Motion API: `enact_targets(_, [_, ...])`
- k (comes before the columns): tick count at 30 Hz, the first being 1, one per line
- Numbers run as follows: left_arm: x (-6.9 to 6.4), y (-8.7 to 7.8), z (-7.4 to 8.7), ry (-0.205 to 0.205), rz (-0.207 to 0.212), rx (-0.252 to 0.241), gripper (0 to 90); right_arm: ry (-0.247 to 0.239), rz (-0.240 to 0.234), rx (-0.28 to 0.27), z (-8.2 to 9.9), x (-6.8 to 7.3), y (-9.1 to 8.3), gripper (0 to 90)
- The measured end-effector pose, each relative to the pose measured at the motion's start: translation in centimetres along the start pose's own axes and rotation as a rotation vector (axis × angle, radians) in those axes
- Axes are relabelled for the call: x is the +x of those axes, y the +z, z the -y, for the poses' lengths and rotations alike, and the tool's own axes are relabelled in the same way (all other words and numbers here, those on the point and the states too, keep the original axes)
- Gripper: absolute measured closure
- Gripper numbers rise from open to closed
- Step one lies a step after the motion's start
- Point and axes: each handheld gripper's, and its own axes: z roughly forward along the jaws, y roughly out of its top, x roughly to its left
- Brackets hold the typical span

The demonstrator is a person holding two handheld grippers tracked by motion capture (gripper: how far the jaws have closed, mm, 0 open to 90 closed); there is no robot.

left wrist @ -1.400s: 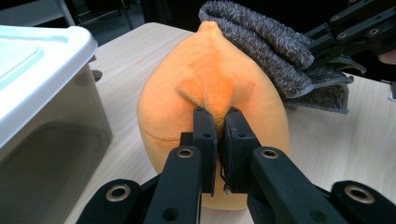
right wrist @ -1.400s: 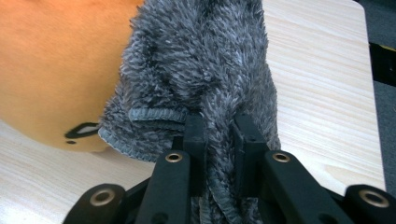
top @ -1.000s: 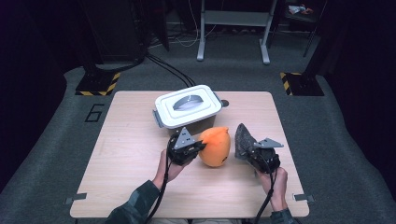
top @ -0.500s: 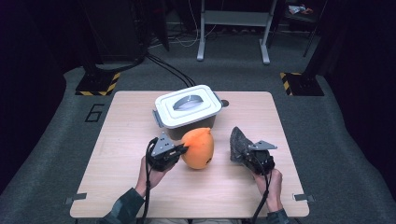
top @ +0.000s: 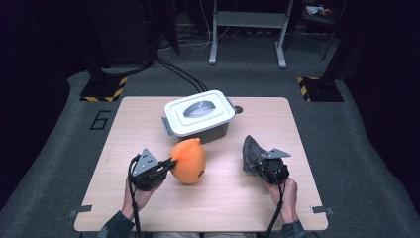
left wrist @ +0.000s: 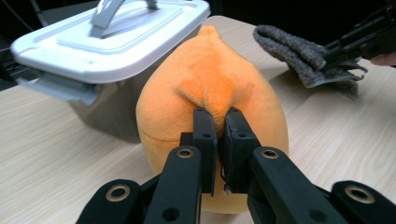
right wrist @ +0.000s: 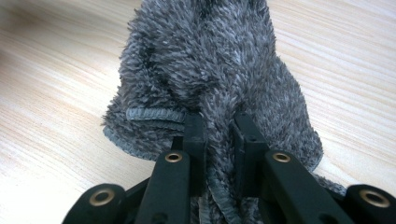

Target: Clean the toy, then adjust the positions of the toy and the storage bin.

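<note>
The left tongs point(left wrist: 217, 140) pinch only a small fold of the orange, pear-shaped plush toy point(top: 188, 159), which rests on the pale wooden tabletop point(top: 237, 198) just in front of the grey storage box with a white latched lid point(top: 199, 113). That thin bite of fabric could slip free if the toy is pulled or lifted. The right tongs point(right wrist: 219, 140) are clamped on the shaggy grey microfibre cloth point(top: 251, 152), well apart to the right; its loose pile could slide out. The toy's far side and the box's contents stay hidden.
</note>
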Motion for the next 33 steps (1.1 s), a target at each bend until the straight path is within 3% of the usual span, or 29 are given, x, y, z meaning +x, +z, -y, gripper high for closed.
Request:
enact_targets(17, [2.9,-4.8,2.7,-0.093,-0.124,-0.024,85.5,-0.012,-0.004,0.011,-0.1,0.4,0.4,78.0])
enact_targets(24, [4.5,-5.8,4.0,-0.14,-0.19,0.01,85.5,-0.025,-0.014,0.015,-0.3,1.0,0.5,78.0])
enact_targets(33, [7.1,-6.0,5.6,-0.217,-0.31,0.065,85.3,-0.033,-0.02,0.016,-0.4,1.5,0.8,78.0])
